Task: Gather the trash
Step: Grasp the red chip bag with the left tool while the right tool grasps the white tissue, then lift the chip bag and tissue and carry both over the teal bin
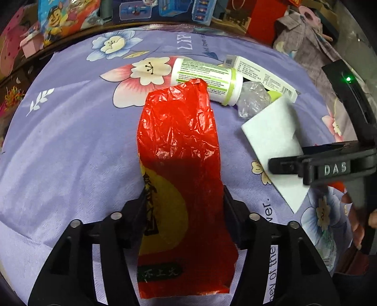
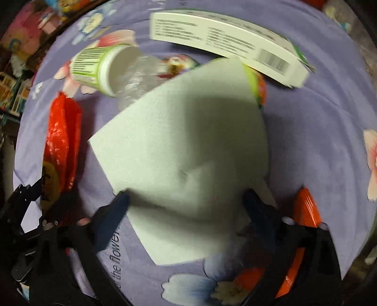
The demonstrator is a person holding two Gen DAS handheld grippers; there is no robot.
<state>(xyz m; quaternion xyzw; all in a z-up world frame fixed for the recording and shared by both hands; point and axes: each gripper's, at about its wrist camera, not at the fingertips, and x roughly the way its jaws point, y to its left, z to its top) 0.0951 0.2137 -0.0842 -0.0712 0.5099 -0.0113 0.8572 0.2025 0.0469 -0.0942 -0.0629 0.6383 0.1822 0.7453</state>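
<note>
My left gripper (image 1: 183, 200) is shut on a red plastic bag (image 1: 179, 146) with a yellow print, which hangs forward over the purple flowered cloth (image 1: 70, 141). The bag also shows in the right wrist view (image 2: 61, 141). My right gripper (image 2: 186, 197) is shut on a white foam sheet (image 2: 183, 141), which buckles between the fingers; in the left wrist view the sheet (image 1: 271, 131) sits at the right under the right gripper (image 1: 282, 166). Beyond lie a white tub with a green label (image 1: 207, 77), crumpled clear plastic (image 1: 252, 98) and a long white box (image 1: 264, 75).
An orange packet (image 2: 306, 209) lies under the right gripper's right side. Toys, boxes and clothes crowd the far edge beyond the cloth (image 1: 70, 14). A grey garment (image 1: 304, 35) lies at the back right.
</note>
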